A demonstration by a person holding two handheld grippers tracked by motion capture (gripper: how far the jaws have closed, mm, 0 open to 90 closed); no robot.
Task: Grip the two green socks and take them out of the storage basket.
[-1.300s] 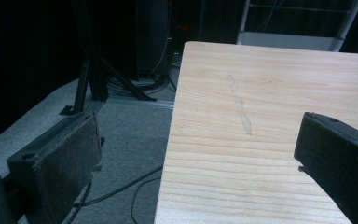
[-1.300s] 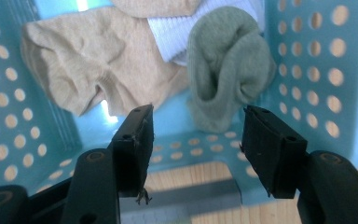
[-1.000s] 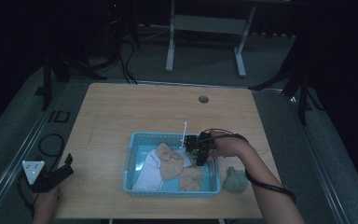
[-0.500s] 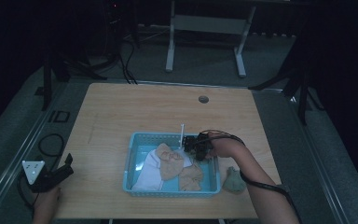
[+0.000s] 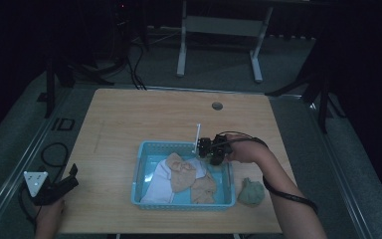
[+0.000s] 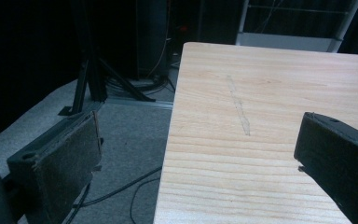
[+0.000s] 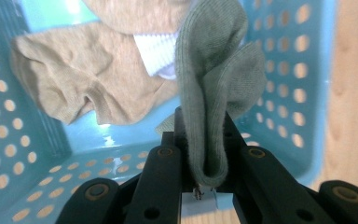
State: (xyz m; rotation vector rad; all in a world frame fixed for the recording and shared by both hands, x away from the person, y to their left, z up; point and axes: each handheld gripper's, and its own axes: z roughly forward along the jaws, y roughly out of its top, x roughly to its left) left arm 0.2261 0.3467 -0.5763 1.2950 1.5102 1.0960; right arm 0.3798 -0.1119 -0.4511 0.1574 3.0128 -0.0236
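A blue perforated basket sits near the front edge of a pale wooden table, right of middle. The right gripper hangs over the basket's far right corner, its jaws having just closed tight on a fold of grey-green sock; in the right gripper view the fabric is pinched between the black jaws and droops over the basket's inner wall. Tan socks and a white cloth lie heaped inside. A second grey-green sock sits bunched on the table just beside the basket's right wall, close to the front edge.

The left gripper rests at the table's front left corner, jaws spread wide with nothing between them; the left gripper view looks along bare wood and down to the floor beyond the edge. The table's back half and left side lie open.

In the high view the held sock is hard to pick out, likely hidden by the gripper body. Both forearms are cut off at the bottom.

The room is dim, with grey carpet, loose cables and a metal stand frame behind the table.
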